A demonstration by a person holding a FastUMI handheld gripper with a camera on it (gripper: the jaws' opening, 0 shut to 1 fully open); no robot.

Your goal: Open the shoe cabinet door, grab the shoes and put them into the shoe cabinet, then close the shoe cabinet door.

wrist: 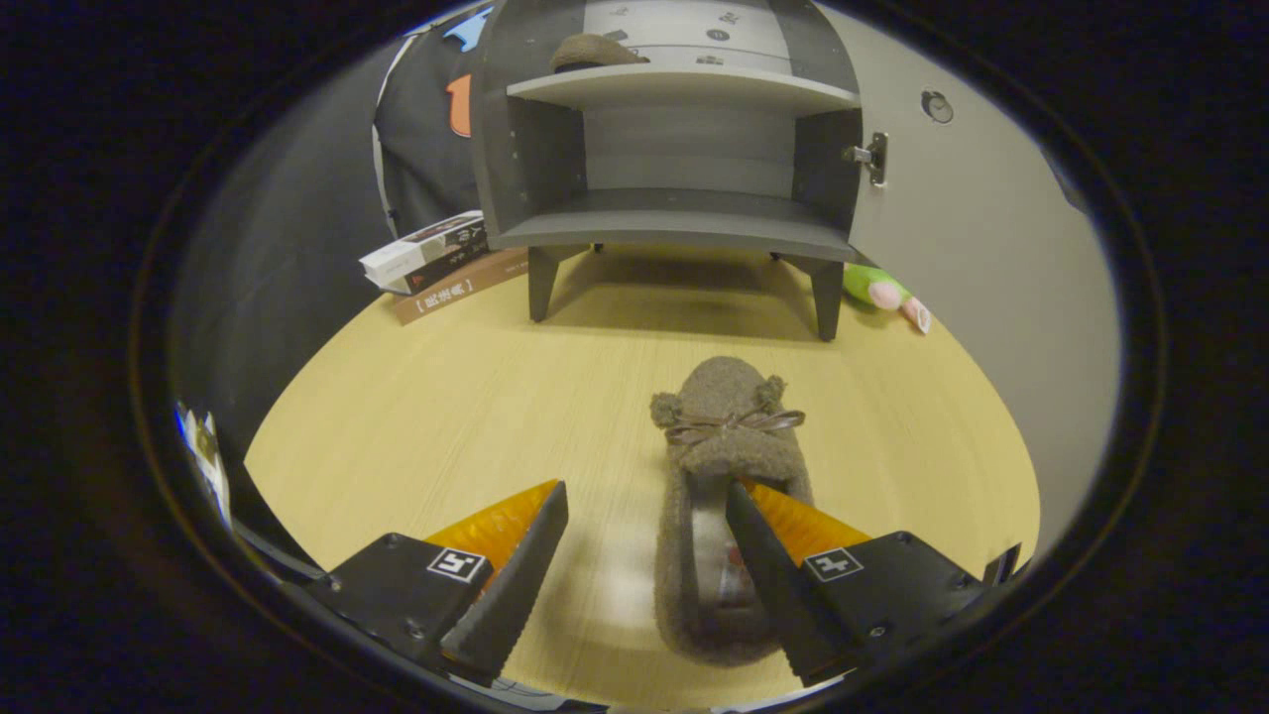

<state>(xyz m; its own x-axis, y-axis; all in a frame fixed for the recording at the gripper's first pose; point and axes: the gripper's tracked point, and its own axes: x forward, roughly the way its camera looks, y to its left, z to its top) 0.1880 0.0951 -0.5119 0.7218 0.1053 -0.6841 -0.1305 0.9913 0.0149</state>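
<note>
Wood tabletop [416,416], grey wall beyond. Two slippers: one [729,436] at my gripper [644,496], fingers wide; one [595,50] on open cabinet [684,223] ahead.

Slipper [729,436] before cabinet [674,213], between spread claw [649,501] fingers.

Gripper [644,516] was seen with two tapered, wedge-shaped fingers [516,565], textured inner faces, each finger mounted on a black block, a small square black-and-white marker borne on each block, screws set near the edges.
</note>
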